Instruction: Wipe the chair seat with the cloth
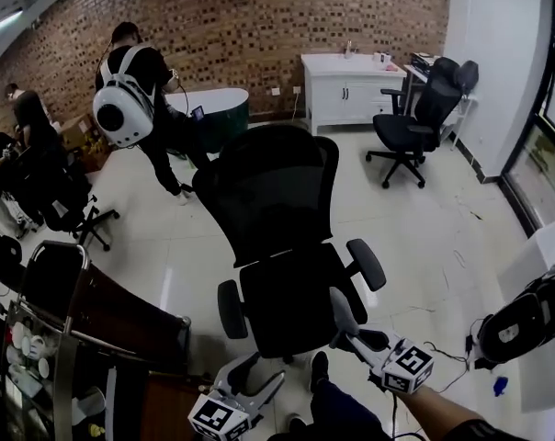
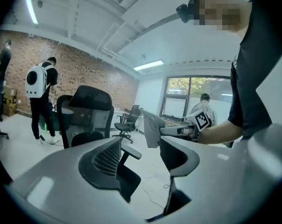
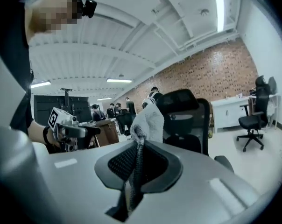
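Cloth [image 3: 150, 119] partly unseen within right gripper [image 3: 137, 148]

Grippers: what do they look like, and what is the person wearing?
The left gripper and right gripper have pale grey bodies, black mesh-textured jaw pads, each with a cube of black-and-white square markers. The person wears a dark short-sleeved top.

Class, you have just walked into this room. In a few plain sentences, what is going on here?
A person stands in front of a black office chair with a gripper in each hand. The right gripper is shut on a pale cloth and holds it by the front right edge of the chair seat. Whether the cloth touches the seat cannot be told. The left gripper is open and empty, held low near the seat's front.
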Demonstrator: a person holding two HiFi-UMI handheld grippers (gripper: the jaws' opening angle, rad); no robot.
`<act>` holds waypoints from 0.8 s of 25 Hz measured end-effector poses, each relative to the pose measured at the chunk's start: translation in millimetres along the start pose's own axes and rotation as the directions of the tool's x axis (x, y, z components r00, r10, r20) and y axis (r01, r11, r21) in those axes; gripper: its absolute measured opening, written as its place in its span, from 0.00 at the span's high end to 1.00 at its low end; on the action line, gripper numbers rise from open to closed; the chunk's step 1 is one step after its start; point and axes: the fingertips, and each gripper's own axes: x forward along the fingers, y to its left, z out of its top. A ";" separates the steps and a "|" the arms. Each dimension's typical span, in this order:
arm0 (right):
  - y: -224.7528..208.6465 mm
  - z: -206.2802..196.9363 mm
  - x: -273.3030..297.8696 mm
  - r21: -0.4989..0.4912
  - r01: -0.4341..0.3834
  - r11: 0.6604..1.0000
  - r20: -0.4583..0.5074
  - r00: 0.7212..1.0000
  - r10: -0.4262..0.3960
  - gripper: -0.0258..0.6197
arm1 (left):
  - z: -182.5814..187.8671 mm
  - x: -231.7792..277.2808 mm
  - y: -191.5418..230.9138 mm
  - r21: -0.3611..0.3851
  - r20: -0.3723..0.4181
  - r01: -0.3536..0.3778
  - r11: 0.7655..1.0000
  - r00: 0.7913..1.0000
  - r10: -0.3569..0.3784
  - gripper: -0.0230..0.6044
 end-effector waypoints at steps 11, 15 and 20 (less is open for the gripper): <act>155.4 -9.7 -143.1 -0.033 -0.069 0.997 0.109 0.991 0.072 0.93 | -46.6 -94.9 -132.2 -0.025 0.013 0.033 0.999 0.999 -0.033 0.51; 173.5 -14.0 -169.1 -0.066 -0.128 0.990 0.082 0.988 0.133 0.93 | -43.2 -96.2 -154.9 -0.023 0.035 0.020 1.000 0.999 -0.019 0.51; 175.1 -0.2 -194.9 -0.112 -0.164 0.980 0.080 0.982 0.173 0.93 | -26.9 -84.8 -185.4 -0.027 0.076 0.021 0.999 0.997 -0.019 0.51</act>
